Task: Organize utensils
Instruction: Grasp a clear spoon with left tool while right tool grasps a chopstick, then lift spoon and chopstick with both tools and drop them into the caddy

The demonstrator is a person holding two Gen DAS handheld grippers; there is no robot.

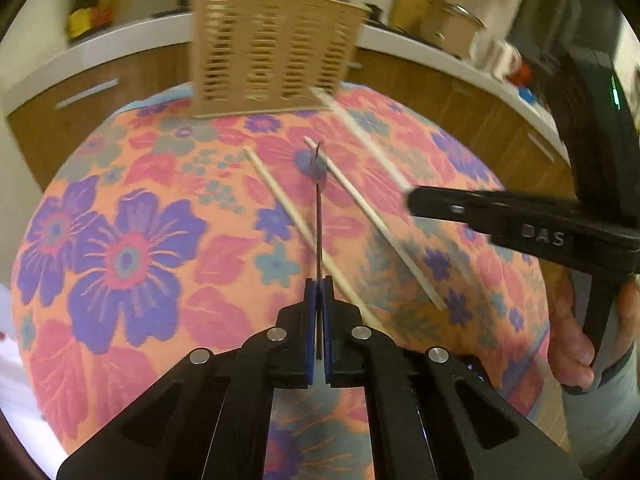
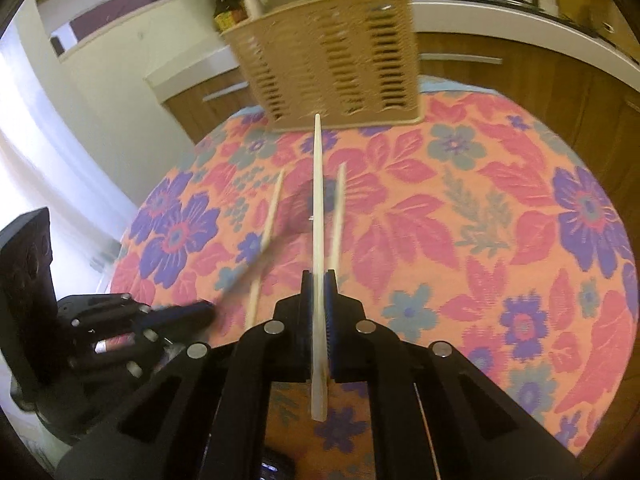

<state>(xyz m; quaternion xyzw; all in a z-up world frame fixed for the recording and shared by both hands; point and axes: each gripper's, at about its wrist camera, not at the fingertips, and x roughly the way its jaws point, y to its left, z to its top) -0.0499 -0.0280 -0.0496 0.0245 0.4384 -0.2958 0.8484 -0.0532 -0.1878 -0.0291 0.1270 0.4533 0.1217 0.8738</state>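
Observation:
My left gripper (image 1: 319,285) is shut on a thin metal spoon (image 1: 318,208), seen edge-on and pointing away over the flowered tablecloth (image 1: 132,248). My right gripper (image 2: 319,276) is shut on a pale wooden chopstick (image 2: 317,200) aimed at the tan slotted utensil basket (image 2: 336,60). Two more chopsticks lie on the cloth, one (image 1: 292,220) under the spoon and one (image 1: 376,224) to its right. In the left wrist view the right gripper (image 1: 414,200) reaches in from the right, its chopstick (image 1: 360,136) touching the basket (image 1: 272,52) base. The left gripper (image 2: 206,312) shows blurred at lower left.
The basket stands at the table's far edge. Behind it run wooden cabinets (image 1: 460,96) under a white counter (image 2: 500,16) with bottles (image 2: 228,0), a pot (image 1: 460,16) and boxes. A person's hand (image 1: 572,340) grips the right tool's handle.

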